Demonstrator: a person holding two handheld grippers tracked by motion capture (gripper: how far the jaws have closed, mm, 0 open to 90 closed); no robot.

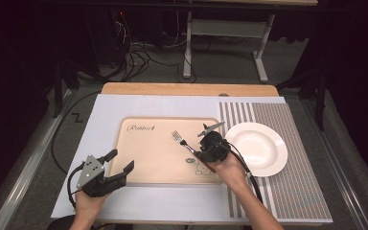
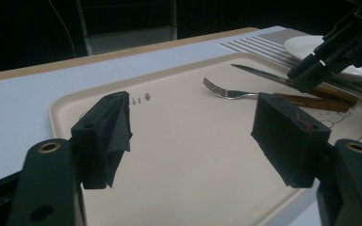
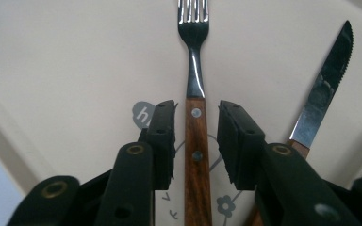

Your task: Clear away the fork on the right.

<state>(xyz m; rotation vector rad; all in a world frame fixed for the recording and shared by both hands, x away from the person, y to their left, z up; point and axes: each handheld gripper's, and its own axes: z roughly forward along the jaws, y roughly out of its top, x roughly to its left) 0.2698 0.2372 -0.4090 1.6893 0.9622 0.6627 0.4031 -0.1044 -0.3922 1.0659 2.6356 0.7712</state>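
A fork [image 1: 178, 138] with a wooden handle lies on the beige tray [image 1: 148, 163], tines toward the far left. Beside it lies a wooden-handled knife [image 3: 323, 89] with a serrated blade. My right gripper [image 1: 197, 153] is down over the fork's handle [image 3: 196, 141]. Its pads [image 3: 162, 136] stand on either side with a thin gap at each, so it is open. My left gripper [image 1: 120, 159] hovers wide open over the tray's near left corner, nothing between its fingers [image 2: 106, 136]. The left gripper view shows the fork [image 2: 231, 92], the knife [image 2: 259, 73] and the right gripper [image 2: 306, 77] farther off.
A white plate [image 1: 258, 148] sits on a striped placemat [image 1: 278, 191] to the right of the tray. Tray and mat rest on a white board [image 1: 110, 108] over a wooden table [image 1: 187, 89]. Cables and a desk frame lie on the floor beyond.
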